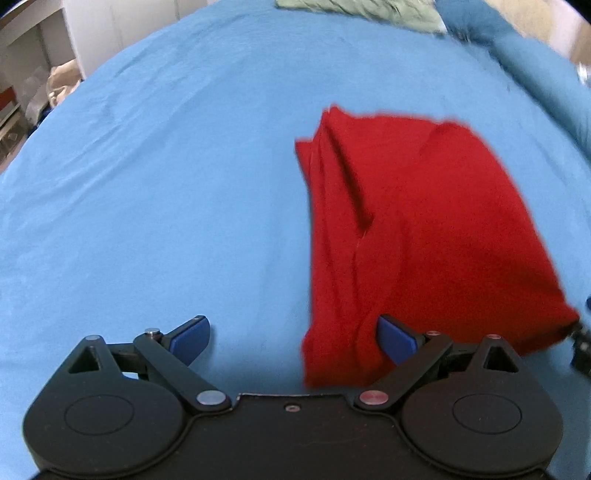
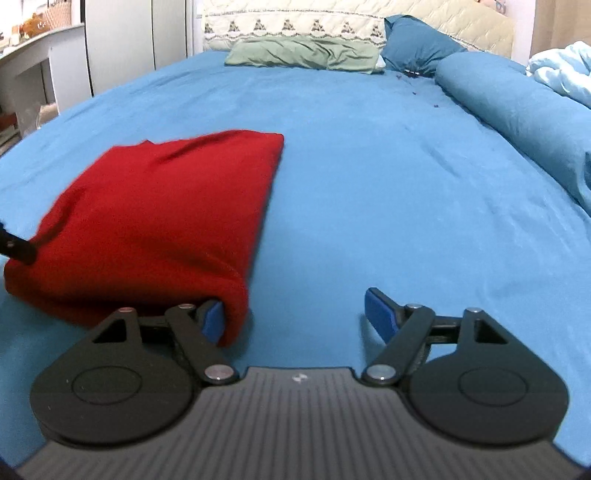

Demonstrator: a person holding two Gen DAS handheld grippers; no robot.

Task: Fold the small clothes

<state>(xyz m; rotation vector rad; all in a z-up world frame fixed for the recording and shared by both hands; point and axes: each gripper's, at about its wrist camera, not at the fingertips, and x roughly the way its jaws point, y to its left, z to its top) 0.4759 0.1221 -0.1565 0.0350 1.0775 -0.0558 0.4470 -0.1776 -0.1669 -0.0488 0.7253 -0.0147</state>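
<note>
On the blue sheet (image 2: pixel 369 184), toward its near edge, lies a red garment (image 1: pixel 406 221), folded into a thick, roughly rectangular bundle with creases along its left side; its edges are blurred in both views.

Left gripper (image 1: pixel 291 338): jaws spread wide, nothing between the pads. Its right pad overlaps the garment's near left corner in the left wrist view; contact cannot be confirmed. In the right wrist view a dark gripper part meets the garment's far left edge.

Right gripper (image 2: pixel 293 315): jaws spread wide, nothing pinched. Its left pad sits against, and partly under, the garment's near right corner. The right pad is over bare sheet.

Beyond the garment, at the head of the bed, a green pillow (image 2: pixel 303 53) lies flat with a dark blue pillow (image 2: pixel 417 44) beside it. A rolled blue duvet (image 2: pixel 517 110) runs along the right side. A cream quilted headboard (image 2: pixel 295 24) stands behind.
</note>
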